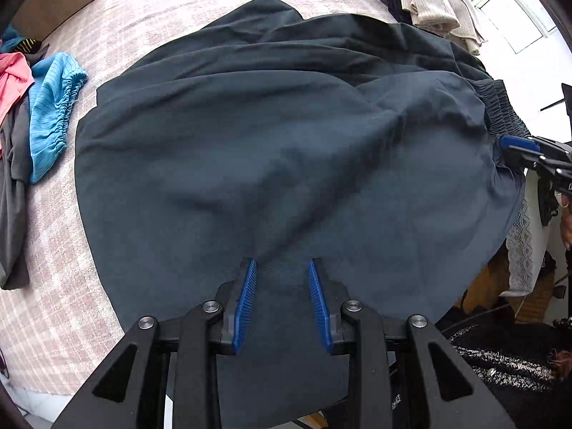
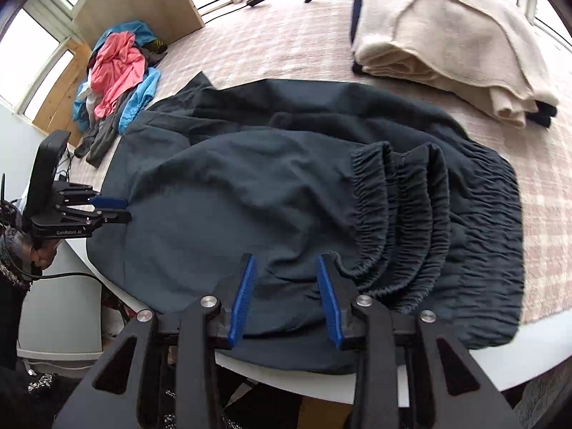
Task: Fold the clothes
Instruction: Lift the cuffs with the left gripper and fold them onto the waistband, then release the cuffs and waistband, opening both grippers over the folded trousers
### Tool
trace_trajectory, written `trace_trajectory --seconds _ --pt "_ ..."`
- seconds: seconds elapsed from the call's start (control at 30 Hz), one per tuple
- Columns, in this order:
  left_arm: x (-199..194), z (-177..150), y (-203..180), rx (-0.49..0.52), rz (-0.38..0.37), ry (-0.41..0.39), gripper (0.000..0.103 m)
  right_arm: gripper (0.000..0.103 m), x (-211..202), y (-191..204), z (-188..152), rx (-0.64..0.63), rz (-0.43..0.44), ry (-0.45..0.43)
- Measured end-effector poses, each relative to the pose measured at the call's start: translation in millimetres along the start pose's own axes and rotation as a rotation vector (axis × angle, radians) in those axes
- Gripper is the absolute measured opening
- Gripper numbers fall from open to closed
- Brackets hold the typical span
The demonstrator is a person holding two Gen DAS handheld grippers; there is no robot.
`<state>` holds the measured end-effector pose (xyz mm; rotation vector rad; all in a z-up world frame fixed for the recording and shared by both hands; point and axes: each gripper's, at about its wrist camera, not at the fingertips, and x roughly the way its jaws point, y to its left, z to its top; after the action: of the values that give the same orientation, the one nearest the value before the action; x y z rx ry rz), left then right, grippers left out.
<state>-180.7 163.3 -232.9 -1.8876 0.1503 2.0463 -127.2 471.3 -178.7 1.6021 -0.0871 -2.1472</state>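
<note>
A dark navy garment (image 1: 271, 150) with an elastic gathered waistband (image 2: 404, 221) lies spread and partly folded on the table; it also shows in the right wrist view (image 2: 250, 193). My left gripper (image 1: 282, 262) is open, its blue pads resting over the garment's near edge with cloth between them. My right gripper (image 2: 286, 259) is open over the near edge beside the waistband. Each gripper shows in the other view: the right one (image 1: 514, 150) at the waistband side, the left one (image 2: 118, 209) at the garment's left edge.
A pink checked cloth (image 2: 286, 35) covers the table. A pile of unfolded clothes, pink and light blue (image 2: 118, 71), lies at the far left. A stack of folded cream and dark garments (image 2: 447, 46) sits at the far right. The table's white front edge (image 2: 518, 357) is close.
</note>
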Motion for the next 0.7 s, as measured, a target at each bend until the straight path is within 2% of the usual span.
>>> trace_trajectory --seconds 0.13,0.27,0.33,0.4,0.43,0.53,0.7 --pt "-2 -3 1 0.028 -0.009 -0.004 0.029 0.038 -47 -34 -1 0.111 -0.005 -0.087" --pt "-14 -8 9 0.005 -0.023 -0.029 0.029 0.038 -33 -27 27 0.058 0.010 -0.123" --pt "-31 -14 19 -0.022 -0.021 -0.073 0.029 0.038 -6 -21 41 0.014 0.067 -0.077" --pt "-50 -23 34 -0.066 -0.014 -0.108 0.029 0.038 21 -18 45 -0.005 -0.026 0.028" --pt "-60 -28 41 -0.079 -0.004 -0.121 0.029 0.038 23 -16 45 -0.037 -0.045 0.021" --pt "-79 -40 55 -0.095 0.022 -0.145 0.031 0.038 18 -24 47 -0.024 0.015 -0.003" --pt "-85 -47 67 -0.118 0.025 -0.156 0.031 0.038 16 -27 59 -0.066 -0.037 -0.022"
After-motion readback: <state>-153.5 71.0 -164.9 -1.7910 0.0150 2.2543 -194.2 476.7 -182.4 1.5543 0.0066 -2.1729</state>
